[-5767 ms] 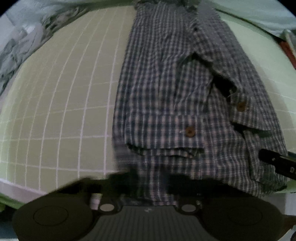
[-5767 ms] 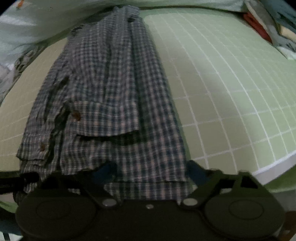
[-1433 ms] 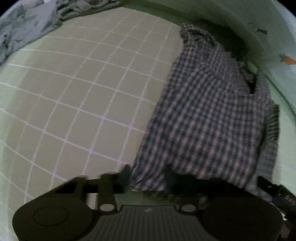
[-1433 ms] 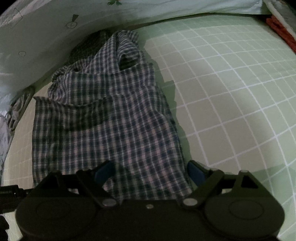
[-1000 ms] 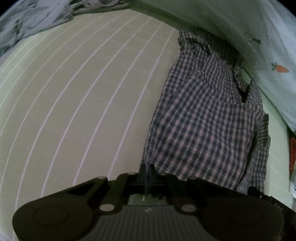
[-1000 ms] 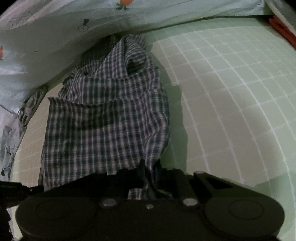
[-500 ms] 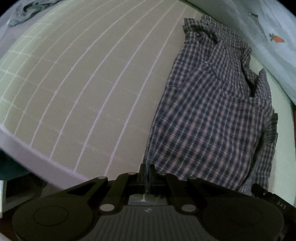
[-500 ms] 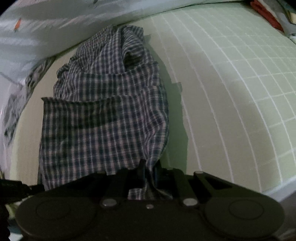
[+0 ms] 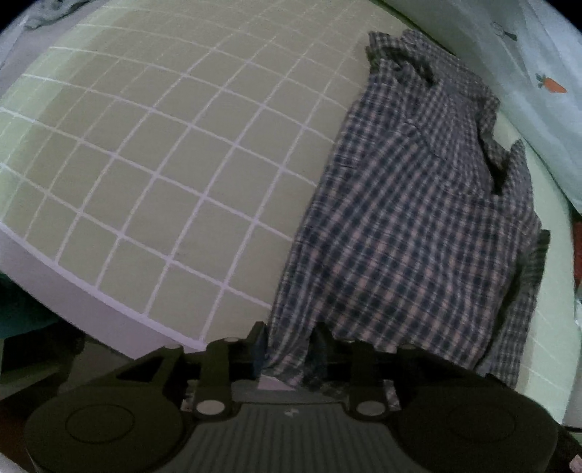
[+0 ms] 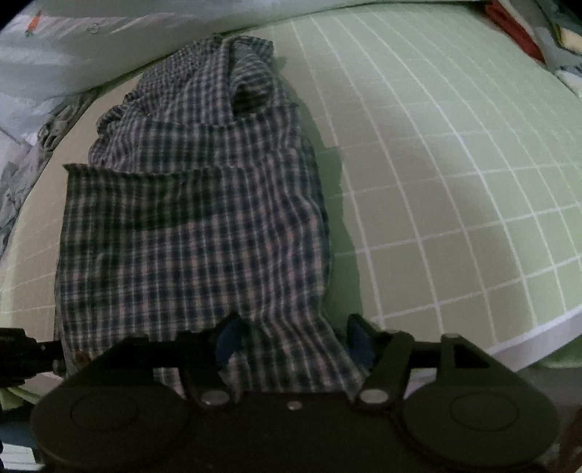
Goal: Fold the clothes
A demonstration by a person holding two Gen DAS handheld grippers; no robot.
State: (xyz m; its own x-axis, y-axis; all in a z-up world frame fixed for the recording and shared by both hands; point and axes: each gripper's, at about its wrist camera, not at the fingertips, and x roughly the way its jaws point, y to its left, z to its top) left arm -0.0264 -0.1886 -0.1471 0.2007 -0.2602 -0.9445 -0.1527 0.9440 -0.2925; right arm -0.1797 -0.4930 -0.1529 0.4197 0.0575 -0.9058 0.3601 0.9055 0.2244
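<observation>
Left claw (image 9: 289, 342) spread astride plaid shirt (image 9: 411, 225) hem; right claw (image 10: 291, 338) spread likewise | grid mat (image 9: 152, 152) beneath; carrot-print fabric (image 9: 545, 80) behind

Dim light; green white-gridded mat (image 9: 152, 152); pale carrot-printed cloth (image 9: 538, 83) behind.

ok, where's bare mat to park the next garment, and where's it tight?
Two free patches. Left wrist view: bare gridded mat left of the plaid shirt, out to the mat's near white edge. Right wrist view: bare mat right of the shirt, up to the red items at the far corner. Tight: behind the shirt, where its bunched collar end meets the carrot-print fabric.
</observation>
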